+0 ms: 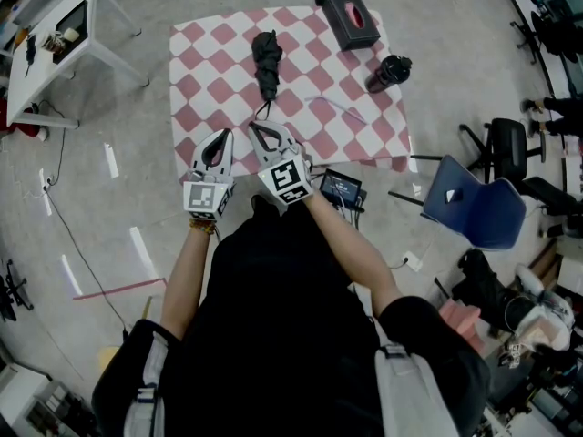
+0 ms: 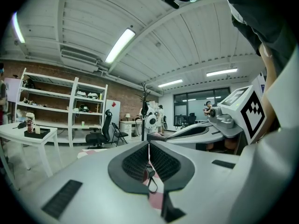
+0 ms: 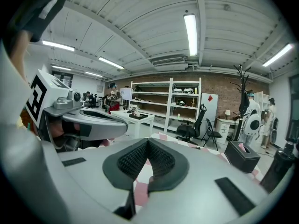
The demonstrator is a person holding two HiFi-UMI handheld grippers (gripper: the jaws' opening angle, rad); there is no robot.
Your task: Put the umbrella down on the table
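1. Surface [image 1: 205,80] under a pink-and-white checked cloth is seen from above, with a person in black standing at its near edge.
2. A folded black umbrella [image 1: 266,57] is laid flat on the surface, left of centre and closer to the far edge. Its length runs from the far edge toward the near edge.
3. The umbrella's thin strap loop [image 1: 263,109] is trailed from its handle end toward the near edge.
4. The left tongs [image 1: 225,135] are held over the near edge, left of the strap loop. In the left gripper view they are clenched tip to tip with nothing grasped. The umbrella's handle end and loop are seen lying on the cloth through the opening behind the tips.
5. The right tongs [image 1: 256,126] are held just beside the left ones, with their tips close to the end of the strap loop. Whether the loop is touched cannot be told from above. In the right gripper view the jaws are pressed together at the tips, and only checked cloth is seen behind them, so nothing is grasped.
6. A black tissue box [image 1: 351,18] is placed at the far right corner.
7. A dark bottle [image 1: 389,73] is stood near the right edge, on the near side of the box.
8. A blue chair [image 1: 478,203] is seen on the floor beyond the near right corner.
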